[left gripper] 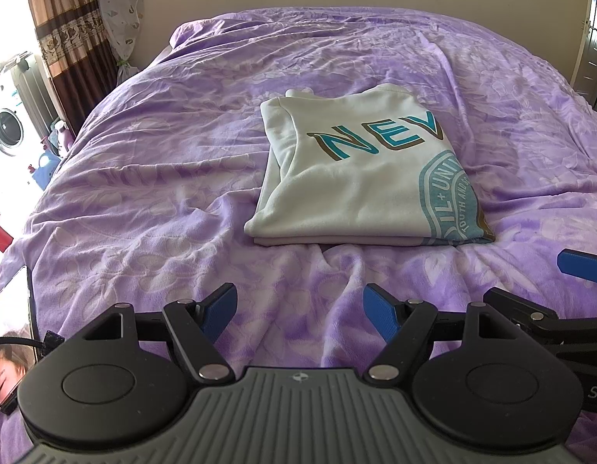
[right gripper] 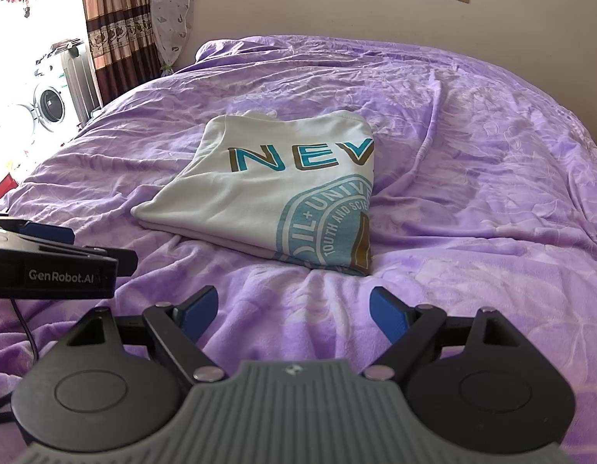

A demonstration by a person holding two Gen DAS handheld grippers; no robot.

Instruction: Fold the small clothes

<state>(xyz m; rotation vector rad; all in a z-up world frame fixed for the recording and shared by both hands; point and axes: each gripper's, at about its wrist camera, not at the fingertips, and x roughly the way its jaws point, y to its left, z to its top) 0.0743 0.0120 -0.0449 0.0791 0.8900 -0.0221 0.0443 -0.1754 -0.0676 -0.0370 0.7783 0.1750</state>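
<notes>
A white T-shirt [left gripper: 360, 178] with teal "NEV" lettering and a round teal print lies folded into a flat rectangle in the middle of the purple bedspread [left gripper: 151, 201]. The same T-shirt [right gripper: 267, 197] shows in the right wrist view, ahead and slightly left. My left gripper [left gripper: 300, 309] hovers open over bare bedspread, short of the shirt's near edge, nothing between its blue pads. My right gripper [right gripper: 294, 313] is also open and empty, close to the shirt's near corner. The right gripper's fingertip [left gripper: 577, 265] pokes in at the right edge of the left wrist view.
A phone [left gripper: 12, 332] with a cable lies at the bed's left edge. Brown curtains [left gripper: 66, 27] and a washing machine [left gripper: 6, 129] stand beyond the bed at left. A cream wall [right gripper: 337, 0] with sockets runs behind. The left gripper's body [right gripper: 51, 266] sits at left.
</notes>
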